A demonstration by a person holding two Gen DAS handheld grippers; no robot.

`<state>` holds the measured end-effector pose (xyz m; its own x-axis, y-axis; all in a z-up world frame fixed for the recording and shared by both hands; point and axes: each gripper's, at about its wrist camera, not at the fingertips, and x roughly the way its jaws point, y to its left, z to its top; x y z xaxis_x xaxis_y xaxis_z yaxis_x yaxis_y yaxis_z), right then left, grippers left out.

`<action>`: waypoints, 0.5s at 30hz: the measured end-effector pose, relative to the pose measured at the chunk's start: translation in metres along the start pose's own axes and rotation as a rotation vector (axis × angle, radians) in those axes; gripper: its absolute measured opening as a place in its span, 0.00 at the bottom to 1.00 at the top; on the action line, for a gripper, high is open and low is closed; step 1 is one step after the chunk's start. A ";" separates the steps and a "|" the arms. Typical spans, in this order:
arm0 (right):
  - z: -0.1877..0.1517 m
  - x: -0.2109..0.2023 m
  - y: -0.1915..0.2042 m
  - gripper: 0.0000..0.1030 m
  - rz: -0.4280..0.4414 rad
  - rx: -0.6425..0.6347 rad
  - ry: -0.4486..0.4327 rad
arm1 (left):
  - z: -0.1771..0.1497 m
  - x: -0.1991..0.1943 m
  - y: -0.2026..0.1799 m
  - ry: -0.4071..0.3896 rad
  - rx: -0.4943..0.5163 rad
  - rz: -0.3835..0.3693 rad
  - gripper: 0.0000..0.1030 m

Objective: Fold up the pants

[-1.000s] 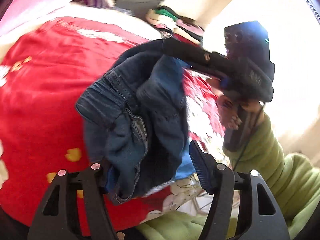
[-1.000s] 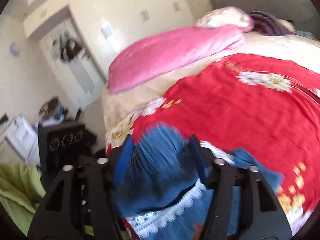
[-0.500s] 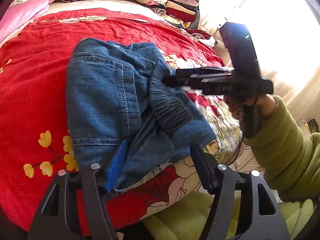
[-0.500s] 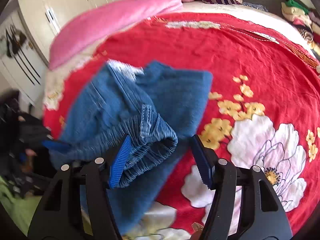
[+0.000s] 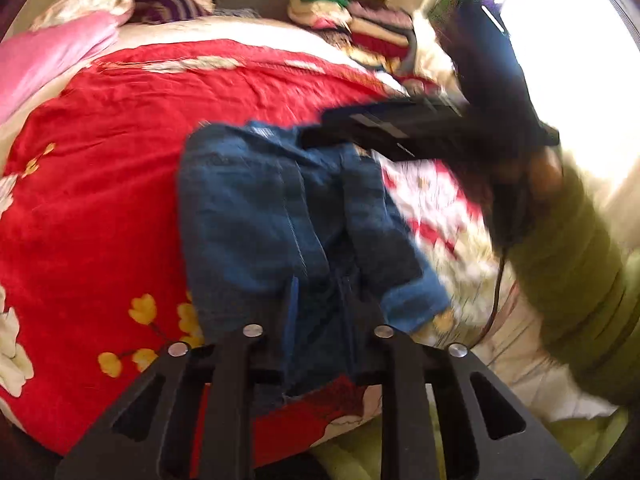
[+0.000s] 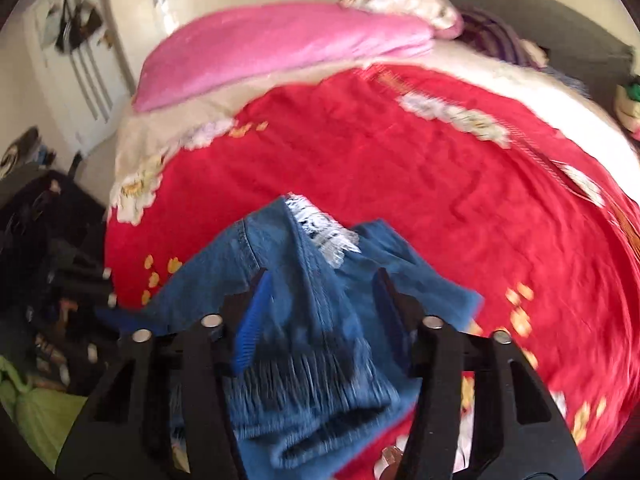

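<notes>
Blue denim pants [image 5: 256, 216] lie bunched on a red flowered bedspread [image 5: 100, 168] near the bed's front edge. My left gripper [image 5: 320, 304] has its jaws close together with a fold of denim between them. My right gripper [image 6: 320, 312] straddles the elastic waistband [image 6: 312, 392] of the pants [image 6: 304, 280] with its jaws apart; the picture is blurred. In the left wrist view the right gripper's body [image 5: 400, 132] reaches over the far end of the pants, held by a hand in a green sleeve [image 5: 568, 240].
A pink pillow [image 6: 280, 48] and striped cloth [image 5: 168, 4] lie at the head of the bed. A stack of folded clothes [image 5: 360, 24] sits at the far right. White cupboards [image 6: 120, 20] and dark clutter [image 6: 36, 240] stand left of the bed.
The left gripper's jaws have closed from wide open onto the denim. The right gripper has pulled back over the waistband end. Both views are now motion-blurred.
</notes>
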<state>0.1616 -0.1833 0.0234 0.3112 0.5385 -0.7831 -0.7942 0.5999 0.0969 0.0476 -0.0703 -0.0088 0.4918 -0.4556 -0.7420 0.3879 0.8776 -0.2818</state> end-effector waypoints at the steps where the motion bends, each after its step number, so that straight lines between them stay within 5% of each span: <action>1: 0.001 0.007 0.001 0.40 0.013 -0.011 0.024 | -0.003 0.005 -0.003 0.020 0.014 0.009 0.17; 2: 0.001 0.018 0.002 0.38 0.028 -0.028 0.061 | -0.007 0.010 -0.006 0.034 0.025 0.018 0.17; 4: -0.002 0.036 0.011 0.11 0.053 -0.073 0.126 | -0.012 0.012 -0.005 0.039 0.033 0.031 0.17; 6: -0.001 0.039 0.024 0.03 0.029 -0.111 0.133 | -0.012 0.010 -0.002 0.031 0.023 0.026 0.17; 10: 0.020 0.030 0.031 0.02 -0.065 -0.137 0.052 | -0.012 0.007 -0.003 0.018 0.032 0.043 0.17; 15: 0.027 0.053 0.019 0.00 -0.123 -0.161 0.095 | -0.011 0.009 -0.003 0.014 0.024 0.049 0.17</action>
<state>0.1769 -0.1274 0.0007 0.3661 0.4041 -0.8382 -0.8289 0.5510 -0.0964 0.0419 -0.0750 -0.0211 0.4993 -0.4102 -0.7632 0.3823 0.8948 -0.2307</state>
